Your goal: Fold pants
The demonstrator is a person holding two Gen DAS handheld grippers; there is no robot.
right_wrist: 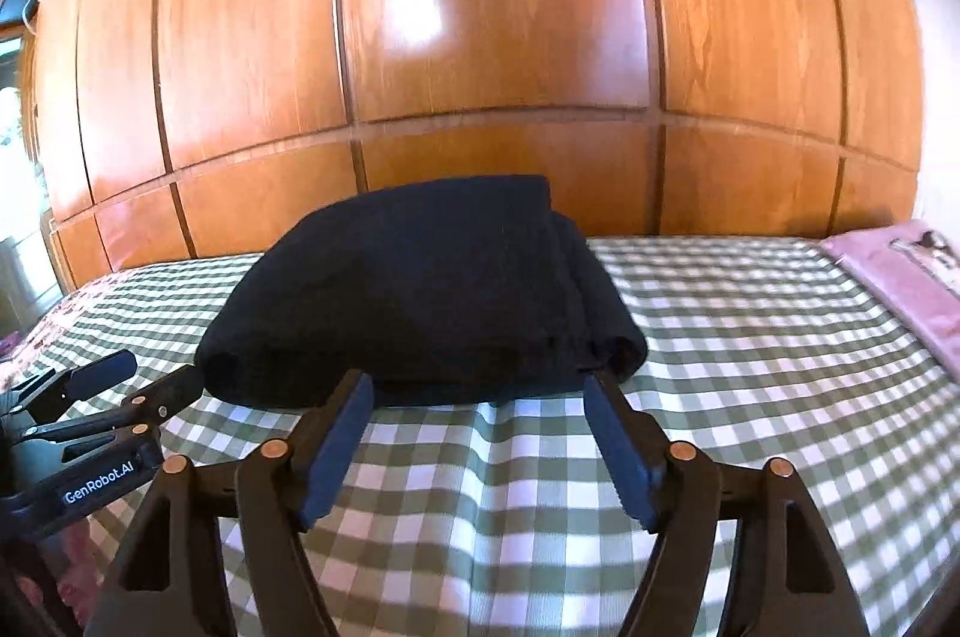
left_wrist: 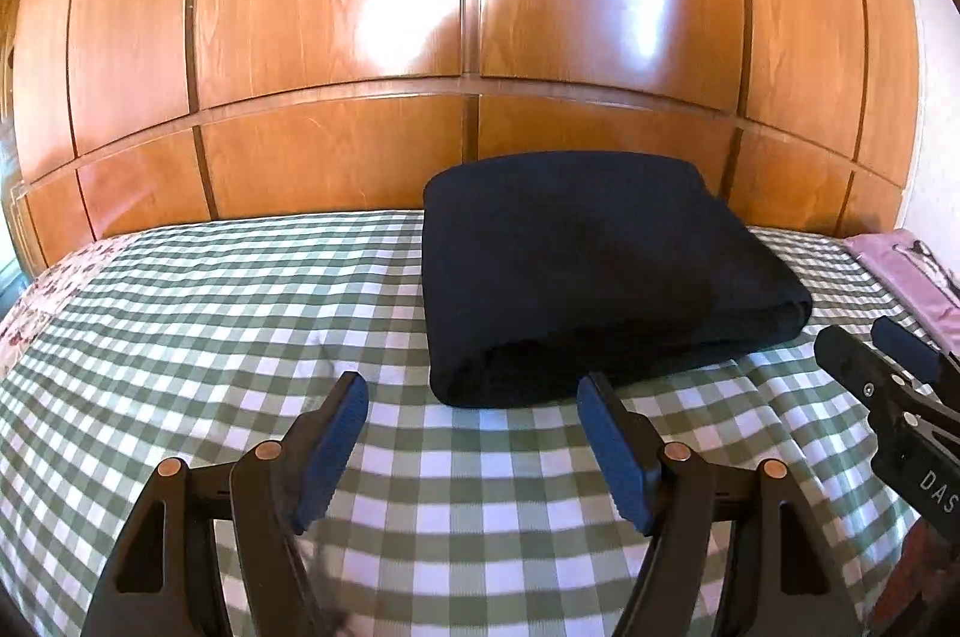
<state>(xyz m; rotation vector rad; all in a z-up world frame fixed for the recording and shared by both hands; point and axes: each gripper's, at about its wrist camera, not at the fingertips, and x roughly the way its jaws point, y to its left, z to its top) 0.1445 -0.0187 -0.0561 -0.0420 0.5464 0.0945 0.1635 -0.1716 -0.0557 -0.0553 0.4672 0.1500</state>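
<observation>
The dark navy pants (left_wrist: 594, 271) lie folded into a thick rectangular bundle on the green-and-white checked bedspread (left_wrist: 210, 313). In the right wrist view the bundle (right_wrist: 420, 295) sits just beyond the fingertips. My left gripper (left_wrist: 474, 397) is open and empty, just short of the bundle's near left corner. My right gripper (right_wrist: 480, 391) is open and empty, its fingers at the bundle's near edge. Each gripper shows in the other's view: the right one (left_wrist: 882, 343) at the right edge, the left one (right_wrist: 144, 379) at the left.
A glossy wooden wardrobe wall (left_wrist: 468, 36) stands behind the bed. A pink cloth (right_wrist: 900, 277) lies at the bed's far right. A floral fabric (left_wrist: 54, 289) edges the bed's left side.
</observation>
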